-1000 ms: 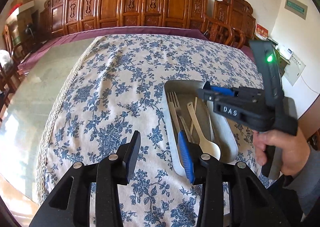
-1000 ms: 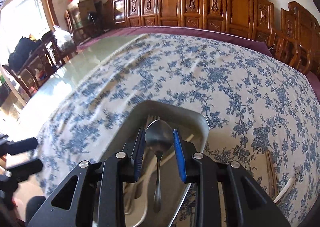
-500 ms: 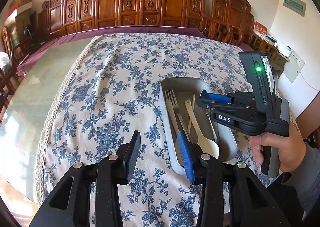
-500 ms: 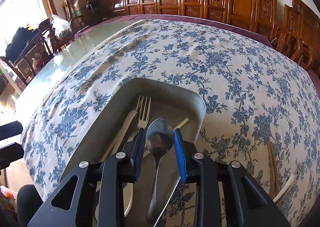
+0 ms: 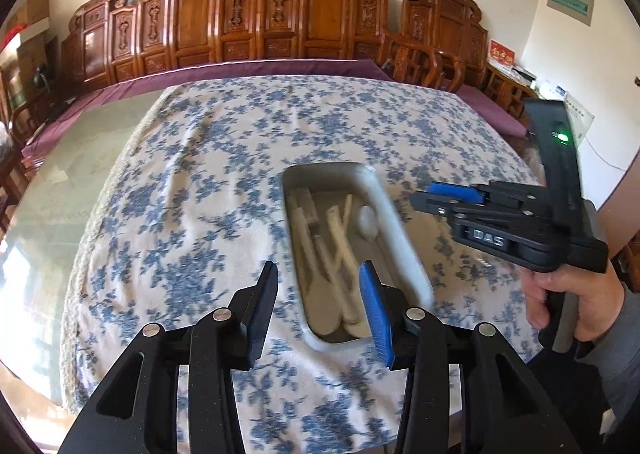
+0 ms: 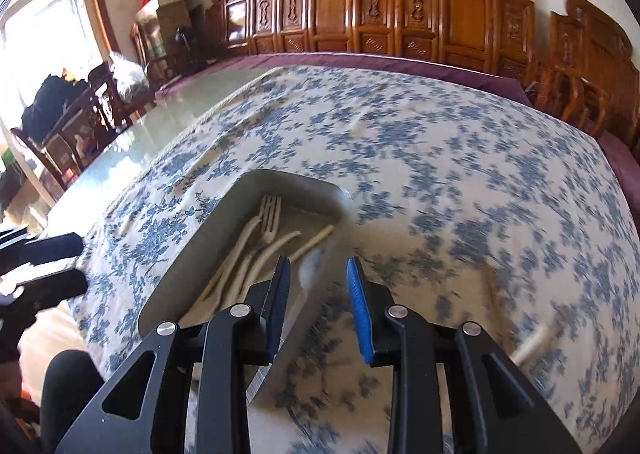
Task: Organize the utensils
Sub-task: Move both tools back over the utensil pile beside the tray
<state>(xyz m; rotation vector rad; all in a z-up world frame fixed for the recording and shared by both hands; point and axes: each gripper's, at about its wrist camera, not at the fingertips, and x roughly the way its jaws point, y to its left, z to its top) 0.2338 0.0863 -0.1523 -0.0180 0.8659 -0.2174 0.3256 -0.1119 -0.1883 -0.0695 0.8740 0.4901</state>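
Grey rectangular metal tray point(image 5: 400, 230) holds pale plastic fork point(image 6: 269, 219), spoons (blurred). Left gripper point(image 5: 318, 308) jaws apart, empty; right gripper point(image 6: 318, 308) likewise.

Utensils point(image 5: 336, 250) in tray point(image 5: 394, 226), seemingly heaped.

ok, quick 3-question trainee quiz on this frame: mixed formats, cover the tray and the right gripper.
1. True or false: the right gripper is clamped on a metal spoon.
2. The pale four-tined fork lies: A) on a wooden chair, B) in the grey rectangular metal tray, C) between the jaws.
3. Is every utensil inside the tray?

Key:
1. False: its jaws stand open with nothing between them.
2. B.
3. No: a white stick-like utensil lies on the blue floral tablecloth, right of the tray.
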